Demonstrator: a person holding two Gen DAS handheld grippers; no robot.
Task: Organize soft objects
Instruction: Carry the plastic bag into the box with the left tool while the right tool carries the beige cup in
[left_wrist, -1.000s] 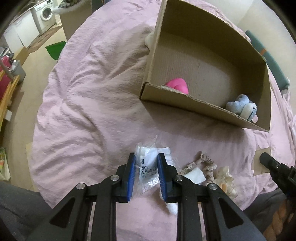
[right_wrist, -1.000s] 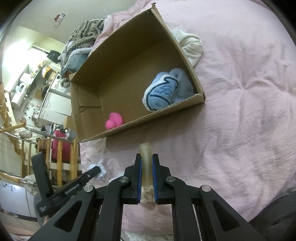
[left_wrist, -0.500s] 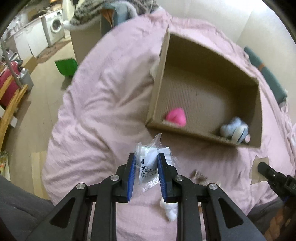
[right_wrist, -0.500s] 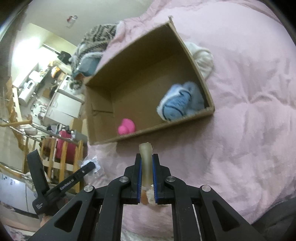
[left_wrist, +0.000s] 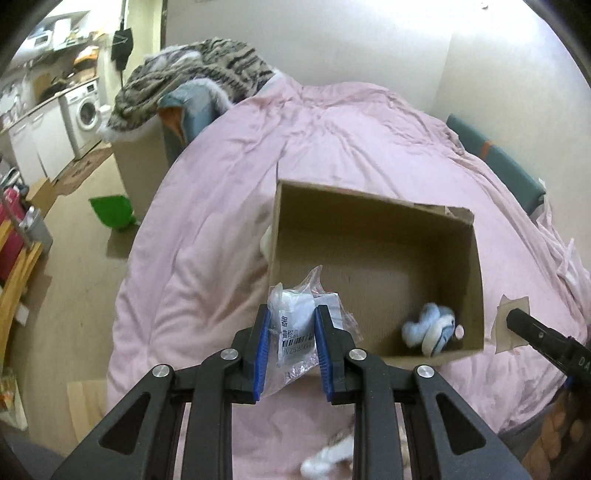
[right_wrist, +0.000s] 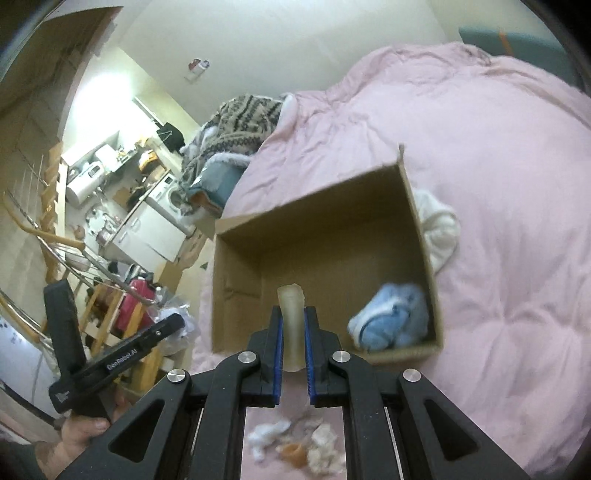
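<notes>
Left gripper (left_wrist: 291, 338) pinching a clear plastic packet (left_wrist: 295, 325) with a barcode label, white soft item inside. Right gripper (right_wrist: 292, 341) clamped on a pale cream rubbery piece (right_wrist: 291, 325), held upright between the blue pads.

Change over the last second: both grippers have lifted away from the pink duvet (left_wrist: 221, 229) and moved toward the cardboard box (left_wrist: 373, 236). Packet was low over the duvet's near edge, short of the box; it now hangs over the box's near-left corner. Cream piece likewise now over the near wall, roughly mid-box.

In box: blue plush (left_wrist: 430, 328) at the near-right corner. The pink toy seen earlier is hidden now, probably behind the packet or gripper.

Still on the duvet's near edge below the grippers: loose pile of small soft bits (right_wrist: 295, 443), white, cream, orange. White bundle (right_wrist: 439, 229) just outside the box's far wall.

Judgement: both loads about ready to drop; pile remains to clear afterward
</notes>
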